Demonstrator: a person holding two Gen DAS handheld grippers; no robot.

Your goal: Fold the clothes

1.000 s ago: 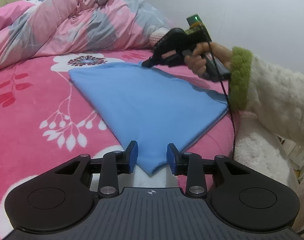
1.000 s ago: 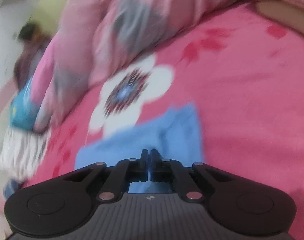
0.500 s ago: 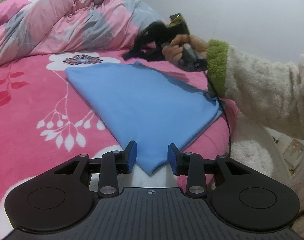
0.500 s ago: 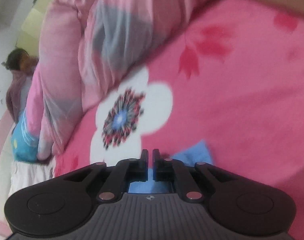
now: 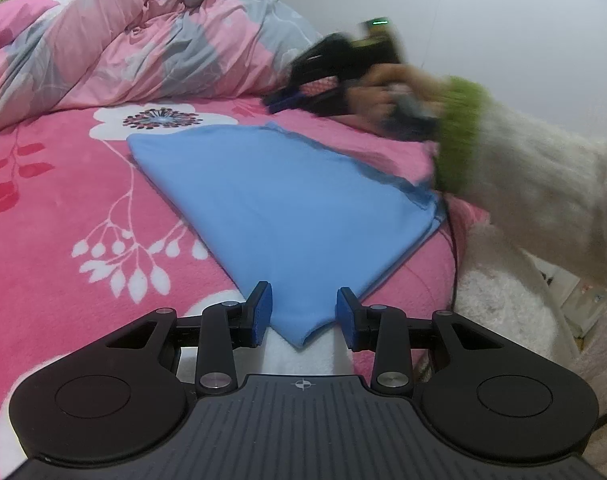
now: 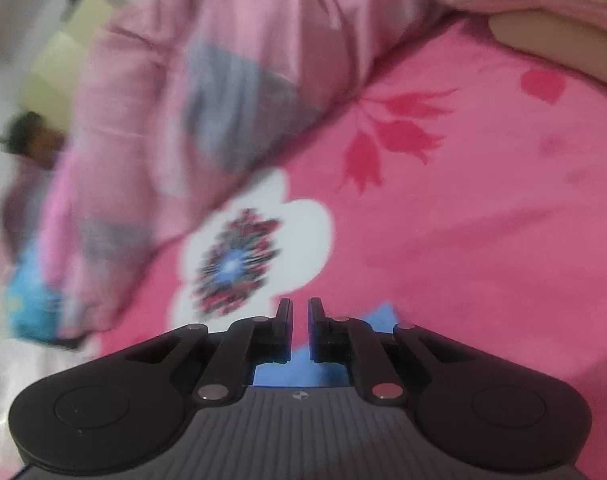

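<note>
Cloth, blue and folded flat, spread on the pink floral bedspread, near corner pointing toward the camera and lying between the blue pads of the left gripper. Fingers of that gripper parted wide, either side of the corner, not pinching it; whether touching the fabric cannot be told. Crumpled pink-and-grey quilt heaped along the far side of the bed.

Beyond the cloth's far edge, right gripper, blurred by motion, held in a hand emerging from a fluffy cream sleeve with a green cuff. Above the bedspread just past the far corner of the cloth, apart from it.

From the right wrist view: right gripper with fingers drawn close, a narrow slit between them, nothing clamped. Strip of blue cloth visible just below and beside the fingers. Ahead, white flower print on the bedspread and the blurred quilt at upper left.
</note>
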